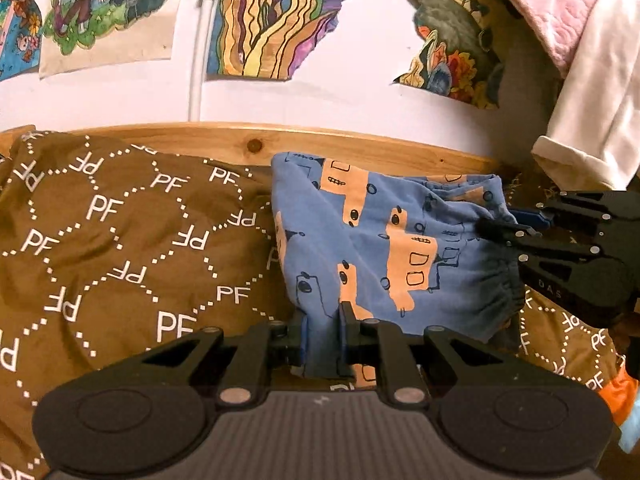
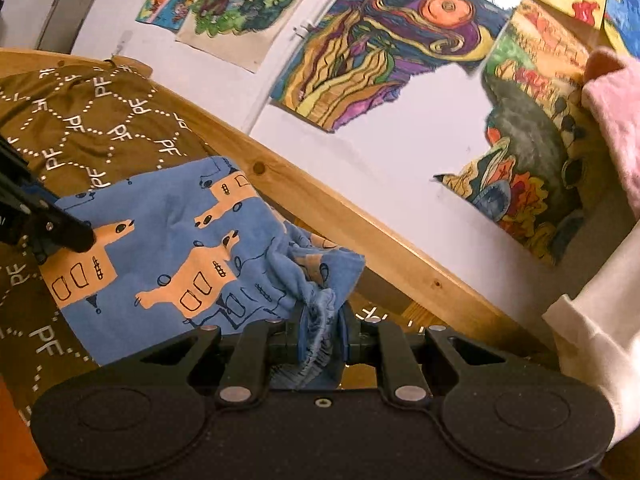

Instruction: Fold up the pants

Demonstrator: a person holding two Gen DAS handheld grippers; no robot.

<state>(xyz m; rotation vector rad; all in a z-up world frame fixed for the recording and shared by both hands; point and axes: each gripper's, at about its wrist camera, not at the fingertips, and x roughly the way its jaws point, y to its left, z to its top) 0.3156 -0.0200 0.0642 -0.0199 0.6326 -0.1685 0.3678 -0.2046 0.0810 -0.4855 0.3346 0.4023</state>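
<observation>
- pants [image 1: 384,248]: blue, printed with orange vehicles, lying on the brown patterned bedspread [image 1: 120,240] close to the wooden bed rail [image 1: 256,140]; we judge them partly folded, one end bunched.
- left tool [image 1: 322,334]: pressed onto a fold of blue cloth at the pants' near edge; it pinches the fabric.
- right tool [image 2: 322,332]: clamped on the gathered elastic waistband [image 2: 316,312], fabric bunched between the jaws.
- handling: we expect light, soft, limp knit that sags between the two grips and creases easily; not fragile, not slippery.
- where to hold: we would take the waistband and the opposite edge, keeping the cloth taut so the fold lands flat.
- white sleeve [image 2: 592,340] hangs at the right, apart from the pants.
</observation>
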